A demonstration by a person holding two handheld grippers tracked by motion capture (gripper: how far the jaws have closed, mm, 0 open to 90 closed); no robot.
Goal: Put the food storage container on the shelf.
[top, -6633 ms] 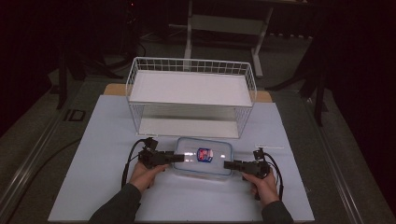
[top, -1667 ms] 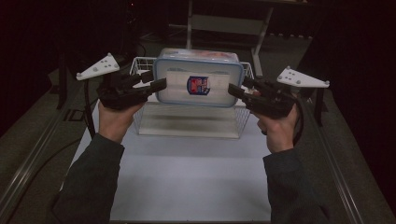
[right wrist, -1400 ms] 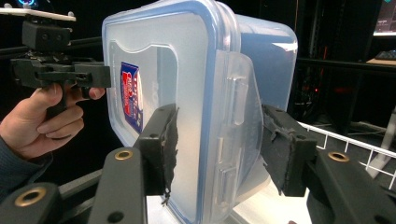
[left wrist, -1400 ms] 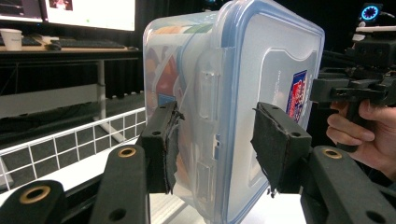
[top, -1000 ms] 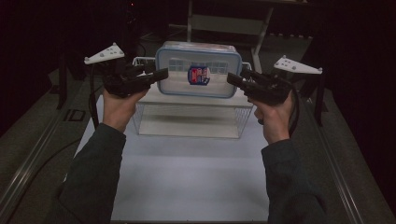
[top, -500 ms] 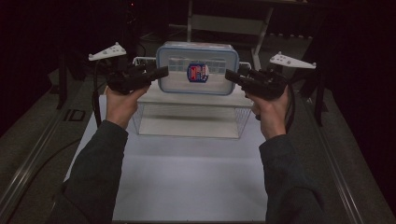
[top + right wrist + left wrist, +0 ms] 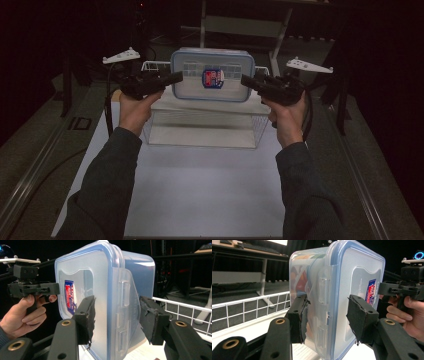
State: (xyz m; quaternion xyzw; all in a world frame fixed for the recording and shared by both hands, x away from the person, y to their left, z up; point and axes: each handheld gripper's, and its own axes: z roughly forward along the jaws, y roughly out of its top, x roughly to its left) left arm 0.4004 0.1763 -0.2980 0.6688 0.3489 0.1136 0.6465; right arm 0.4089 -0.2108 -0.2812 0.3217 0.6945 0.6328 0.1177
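Note:
A clear plastic container (image 7: 212,75) with a blue-rimmed lid and a red and blue label hangs in the air above the white wire rack (image 7: 252,131), its lid tilted toward the high camera. My left gripper (image 7: 177,77) is shut on its left end and my right gripper (image 7: 246,81) on its right end. In the left gripper view the pads (image 7: 299,317) clamp the container (image 7: 342,290) across body and lid by a side latch. The right gripper view has the same grip (image 7: 116,315) on the container (image 7: 105,290).
The rack has a white upper shelf (image 7: 165,102) just under the container and a lower level beneath. It stands at the far end of a white table mat (image 7: 200,185). Dark floor and table legs (image 7: 280,45) lie behind.
The container lay on the mat in front of the rack; both grippers have lifted it and carried it away over the rack. In the last second it shifted only slightly.

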